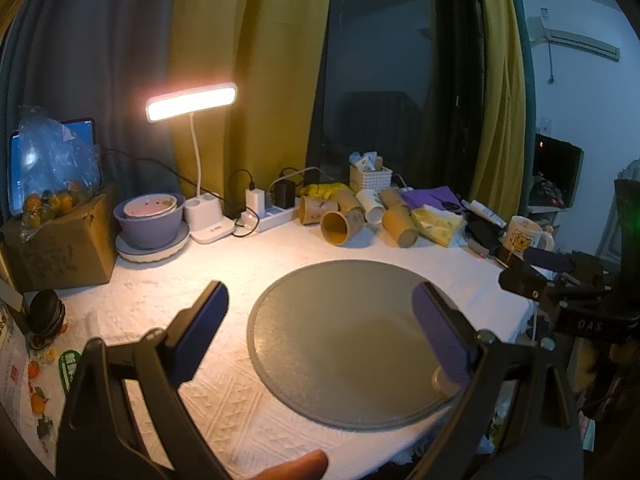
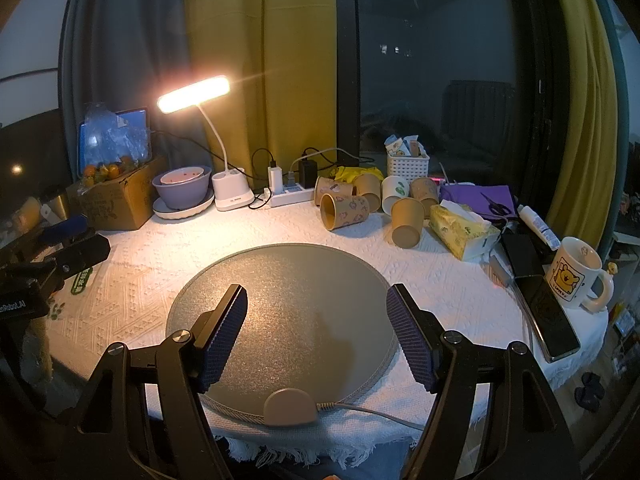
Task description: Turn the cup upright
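Note:
Several paper cups lie or stand at the back of the table. A brown printed cup (image 2: 346, 210) lies on its side with its mouth toward me, also in the left wrist view (image 1: 342, 226). A plain brown cup (image 2: 407, 223) stands mouth-down beside it, also seen in the left wrist view (image 1: 400, 224). A white cup (image 2: 394, 194) stands behind. My left gripper (image 1: 320, 300) is open and empty above a round grey mat (image 1: 340, 320). My right gripper (image 2: 318, 300) is open and empty above the same mat (image 2: 288, 280). Both are well short of the cups.
A lit desk lamp (image 2: 224, 184), power strip (image 2: 288, 196), purple bowls (image 2: 182, 190) and a cardboard box (image 2: 120, 200) line the back left. A tissue pack (image 2: 460, 232), phones (image 2: 548, 312) and a mug (image 2: 576, 276) sit at the right. The mat's cable (image 2: 380, 412) runs off the front edge.

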Tool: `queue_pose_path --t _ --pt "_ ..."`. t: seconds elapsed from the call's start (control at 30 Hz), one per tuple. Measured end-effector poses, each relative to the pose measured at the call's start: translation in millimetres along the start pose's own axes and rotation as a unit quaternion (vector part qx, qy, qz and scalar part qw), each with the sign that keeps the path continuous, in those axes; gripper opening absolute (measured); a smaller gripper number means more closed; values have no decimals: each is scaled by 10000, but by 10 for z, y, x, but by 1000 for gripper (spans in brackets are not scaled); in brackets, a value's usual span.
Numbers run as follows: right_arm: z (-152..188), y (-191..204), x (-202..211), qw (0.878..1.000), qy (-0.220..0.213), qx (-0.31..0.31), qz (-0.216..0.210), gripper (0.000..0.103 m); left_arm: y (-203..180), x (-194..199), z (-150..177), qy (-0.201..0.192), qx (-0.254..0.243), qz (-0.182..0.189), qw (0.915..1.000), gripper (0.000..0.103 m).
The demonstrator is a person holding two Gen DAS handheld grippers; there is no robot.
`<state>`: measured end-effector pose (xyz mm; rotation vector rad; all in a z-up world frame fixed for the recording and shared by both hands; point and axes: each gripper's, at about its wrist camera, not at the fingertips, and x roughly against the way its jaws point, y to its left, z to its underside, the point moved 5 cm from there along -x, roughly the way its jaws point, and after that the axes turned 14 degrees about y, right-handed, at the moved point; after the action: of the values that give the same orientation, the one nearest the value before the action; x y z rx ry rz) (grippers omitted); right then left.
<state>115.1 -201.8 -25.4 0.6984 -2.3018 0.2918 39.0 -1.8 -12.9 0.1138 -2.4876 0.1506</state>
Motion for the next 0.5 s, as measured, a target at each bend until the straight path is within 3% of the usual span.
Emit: queue_pose_path --t 0.5 --pt "-123 -158 -174 9999 97 -121 16 75 -135 -292 -143 245 -184 188 9994 94"
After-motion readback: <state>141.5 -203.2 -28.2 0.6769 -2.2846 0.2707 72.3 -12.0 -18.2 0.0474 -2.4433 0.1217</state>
